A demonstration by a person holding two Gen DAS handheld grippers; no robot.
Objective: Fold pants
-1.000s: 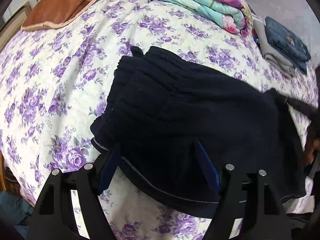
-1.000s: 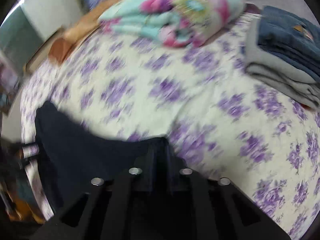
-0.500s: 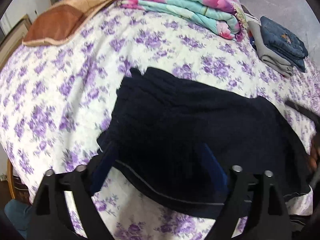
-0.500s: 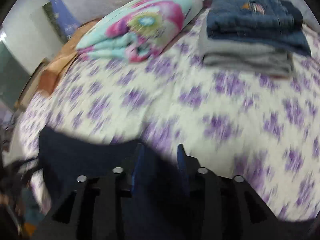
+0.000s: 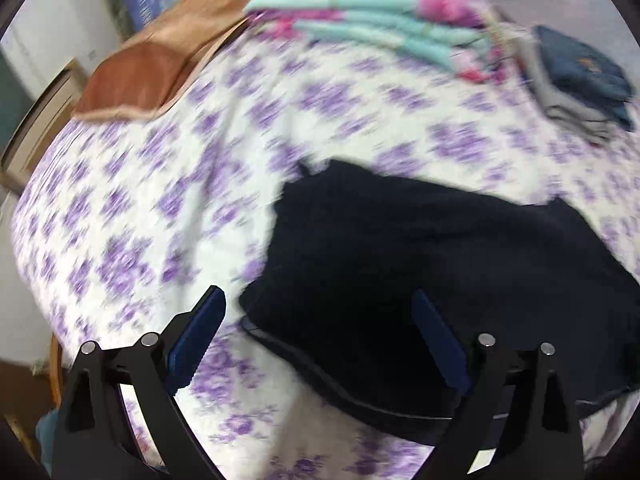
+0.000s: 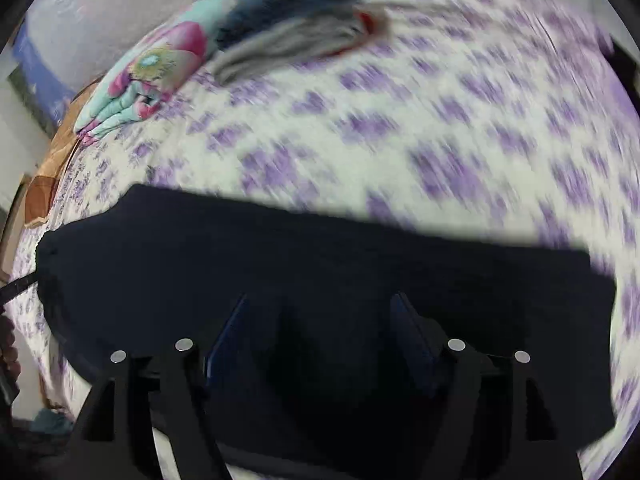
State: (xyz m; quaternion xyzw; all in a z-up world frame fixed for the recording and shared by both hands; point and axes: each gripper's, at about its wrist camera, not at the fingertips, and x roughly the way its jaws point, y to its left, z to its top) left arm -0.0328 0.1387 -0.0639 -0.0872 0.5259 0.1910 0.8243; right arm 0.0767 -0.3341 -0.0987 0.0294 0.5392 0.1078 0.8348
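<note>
Pants (image 5: 440, 248) flat on bedspread (image 5: 120, 208)

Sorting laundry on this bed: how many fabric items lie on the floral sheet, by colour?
Black pants: 1
Turquoise-pink floral quilt: 1
Brown blanket: 1
Blue jeans: 1
Grey folded garment: 1
Total: 5

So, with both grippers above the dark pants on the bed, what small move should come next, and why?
Probably lower the right gripper, jaws opening with nothing pinched, onto the pants edge and grip it: the pants lie long and flat on the bed, seemingly needing another fold. The left gripper is opening too.
</note>
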